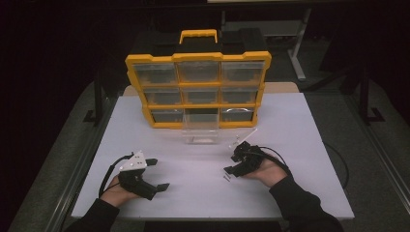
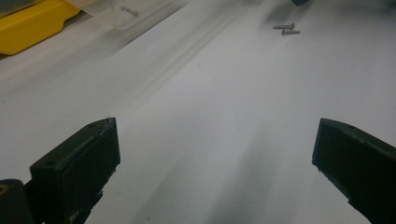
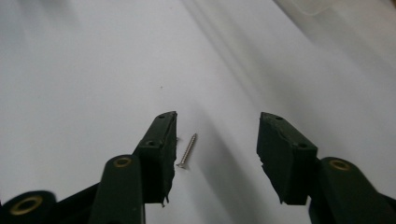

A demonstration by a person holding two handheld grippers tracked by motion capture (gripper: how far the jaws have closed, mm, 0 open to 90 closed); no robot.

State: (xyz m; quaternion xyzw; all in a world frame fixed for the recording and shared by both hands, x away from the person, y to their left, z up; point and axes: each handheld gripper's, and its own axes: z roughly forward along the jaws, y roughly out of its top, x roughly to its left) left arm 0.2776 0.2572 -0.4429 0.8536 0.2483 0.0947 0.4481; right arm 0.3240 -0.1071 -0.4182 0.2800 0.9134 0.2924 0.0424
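Straight ahead of both tongs, beyond the left tongs (image 1: 160,173) and right tongs (image 1: 231,163), a yellow-framed parts organizer (image 1: 198,89) stands upright at the far edge of the white tabletop (image 1: 145,130). It has three rows of three clear-fronted drawers and a yellow carry handle (image 1: 198,35) on its black top. A yellow corner of it (image 2: 32,23) shows far ahead-left of the left tongs. Grey floor (image 1: 63,145) lies outside each tong, with a black stand (image 1: 96,96) left and another (image 1: 365,96) right.
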